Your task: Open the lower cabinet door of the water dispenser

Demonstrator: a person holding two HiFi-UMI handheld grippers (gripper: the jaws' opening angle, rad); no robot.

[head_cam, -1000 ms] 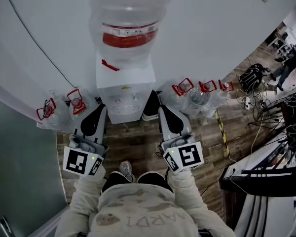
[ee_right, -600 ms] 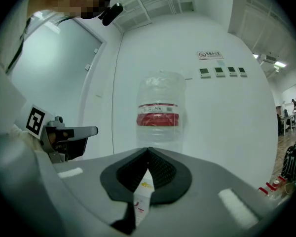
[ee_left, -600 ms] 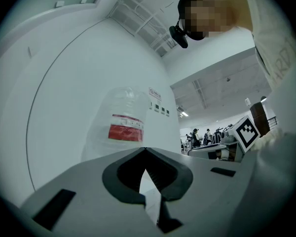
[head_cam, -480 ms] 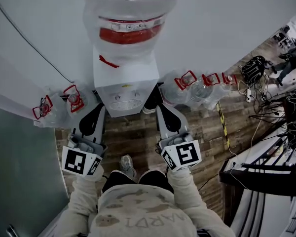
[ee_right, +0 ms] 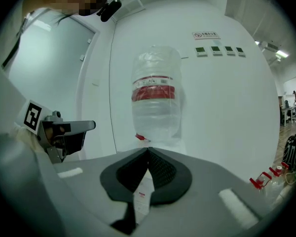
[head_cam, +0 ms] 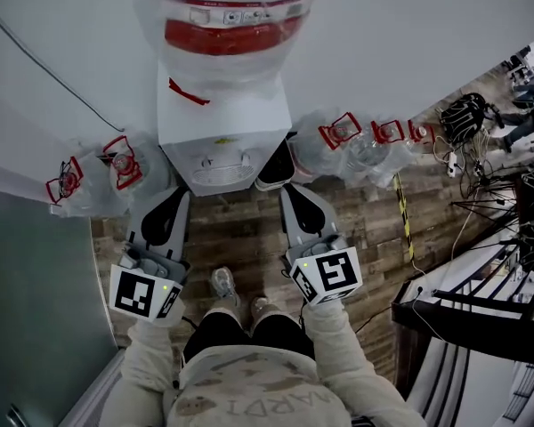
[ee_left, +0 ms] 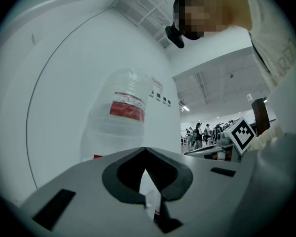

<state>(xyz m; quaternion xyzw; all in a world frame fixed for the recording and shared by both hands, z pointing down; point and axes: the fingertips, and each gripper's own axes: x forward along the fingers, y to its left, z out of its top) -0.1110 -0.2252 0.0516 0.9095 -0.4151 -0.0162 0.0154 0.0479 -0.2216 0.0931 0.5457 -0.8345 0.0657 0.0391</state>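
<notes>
Red-capped spare bottles (head_cam: 117, 165) crowd both sides of the water dispenser (head_cam: 221, 140); cables (head_cam: 467, 118) lie farther right. Left gripper (head_cam: 180, 196) and right gripper (head_cam: 287, 192) sit near its front, both 2-jaw pairs pressed together, empty. Its lower door is hidden.

Person: pale beige sweatshirt (head_cam: 249, 394) with lettering across the chest and ribbed cuffs on the sleeves. Black trousers (head_cam: 240, 332), light trainers (head_cam: 222, 283). Tools: left gripper (head_cam: 178, 196) and right gripper (head_cam: 291, 191), grey moulded shells, black textured jaw pads. Each carries a white cube (head_cam: 145, 292) with black square markers and a small green light.
</notes>
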